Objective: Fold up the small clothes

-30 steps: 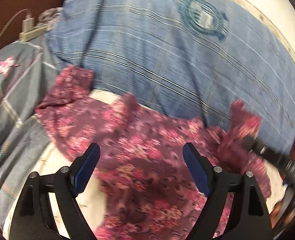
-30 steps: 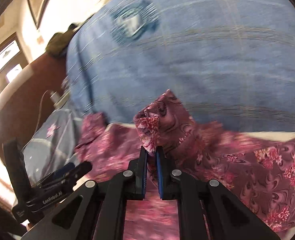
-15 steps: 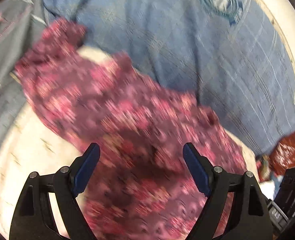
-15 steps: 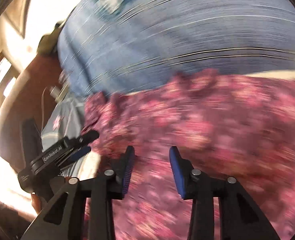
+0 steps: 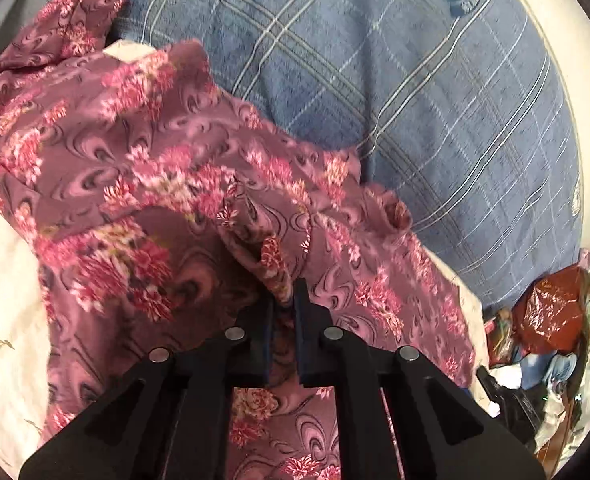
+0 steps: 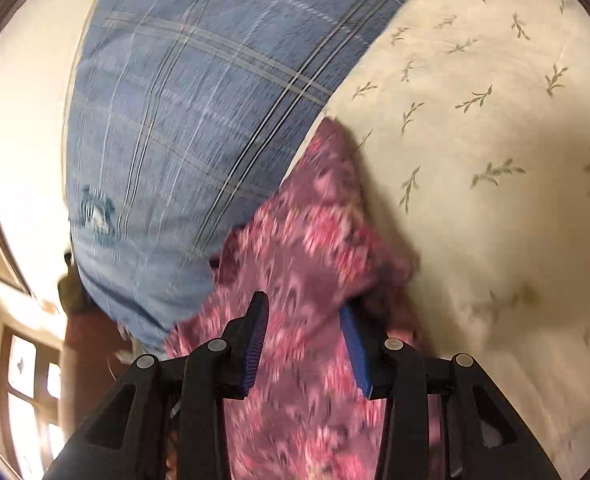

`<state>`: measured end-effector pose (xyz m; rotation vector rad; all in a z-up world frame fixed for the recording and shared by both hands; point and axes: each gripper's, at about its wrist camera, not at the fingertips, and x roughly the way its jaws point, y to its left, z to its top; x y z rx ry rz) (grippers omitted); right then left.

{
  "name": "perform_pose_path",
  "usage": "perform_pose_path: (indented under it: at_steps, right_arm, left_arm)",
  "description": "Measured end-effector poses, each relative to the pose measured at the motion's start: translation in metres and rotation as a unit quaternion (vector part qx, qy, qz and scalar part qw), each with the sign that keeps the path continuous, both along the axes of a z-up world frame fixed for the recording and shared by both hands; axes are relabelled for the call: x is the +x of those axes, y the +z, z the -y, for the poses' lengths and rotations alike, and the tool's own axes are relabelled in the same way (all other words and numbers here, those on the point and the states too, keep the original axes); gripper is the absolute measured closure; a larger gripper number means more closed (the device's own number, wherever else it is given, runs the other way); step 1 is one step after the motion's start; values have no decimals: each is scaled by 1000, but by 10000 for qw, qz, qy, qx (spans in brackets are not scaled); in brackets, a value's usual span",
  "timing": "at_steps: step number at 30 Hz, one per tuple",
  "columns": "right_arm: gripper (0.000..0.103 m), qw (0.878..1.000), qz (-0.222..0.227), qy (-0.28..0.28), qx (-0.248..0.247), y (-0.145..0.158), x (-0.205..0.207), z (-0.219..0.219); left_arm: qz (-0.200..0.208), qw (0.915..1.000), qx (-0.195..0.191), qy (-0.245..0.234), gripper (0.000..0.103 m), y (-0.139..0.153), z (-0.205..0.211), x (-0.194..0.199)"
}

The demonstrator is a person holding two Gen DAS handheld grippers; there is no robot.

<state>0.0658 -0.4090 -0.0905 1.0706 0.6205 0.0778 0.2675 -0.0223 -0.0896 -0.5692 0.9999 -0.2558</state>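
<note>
A small maroon garment (image 5: 143, 184) with pink flowers lies spread and rumpled on a cream sheet. My left gripper (image 5: 283, 300) is shut on a raised fold of it near its middle. In the right wrist view the same garment (image 6: 307, 248) lies blurred under my right gripper (image 6: 303, 312), whose jaws stand open over the cloth near its right edge.
A big blue plaid pillow (image 5: 415, 92) lies right behind the garment and shows in the right wrist view (image 6: 183, 112) too. The cream leaf-print sheet (image 6: 495, 160) stretches to the right. Bags and clutter (image 5: 547, 320) sit at the bed's right edge. A window (image 6: 27, 380) is at lower left.
My left gripper was open and has shut on a fold of the garment. My right gripper let go of the cloth it was pinching, opened, and swung to the right edge.
</note>
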Motion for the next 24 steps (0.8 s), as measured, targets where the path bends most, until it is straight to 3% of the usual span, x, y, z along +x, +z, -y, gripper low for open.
perform_pose_path:
  at_steps: [1,3,6,8,10,12,14,16,17,19,20,23,24]
  right_arm:
    - [71,9998,-31,-67,206,-6,5,6]
    - [99,9988,-11,-128,468,-10,9,7]
    - [99,9983,530,-240,83,11,-1,4]
    - [98,9997,183,-162,-48,3,-2,3]
    - [98,9988,-484,30,-31,-15,2,4]
    - [93,9993,-373,52,-26,-13,-9,3]
    - [92,9981,-380,117,-473,6,-20,-7]
    - [92,9951,-68,276,-951,30,-22,-22]
    - [90,9904,120,365,-1328,45,-18,-33]
    - [71,9770,446,506,-2022,66,-5,-55]
    - [66,9718,523,567,-2229,70,4,-63]
    - [66,9610,327,731,-2647,56,34,-80]
    - [67,9592,89,798,-2710,46,42,-82]
  left_arm:
    - [84,10000,-29,30,97,4,-2,-2]
    - [275,9995,138,117,97,13,-4,-7]
    - [55,9986,485,212,90,10,-7,-4]
    - [-302,9953,881,254,89,-4,-6,1]
    - [-411,9950,865,267,88,-6,-10,-1]
    - [-219,9949,834,521,87,8,-19,-11]
    - [240,9920,801,943,75,27,-31,-26]
    - [609,9895,716,1101,31,38,-33,-34]
    - [746,9896,709,1007,25,39,-29,-33]
    - [703,9919,847,632,22,30,-13,-24]
    - [542,9931,934,454,22,21,-5,-16]
    - [-261,9927,1179,-68,24,-17,13,8]
    - [-16,9897,1429,-72,23,-12,17,6]
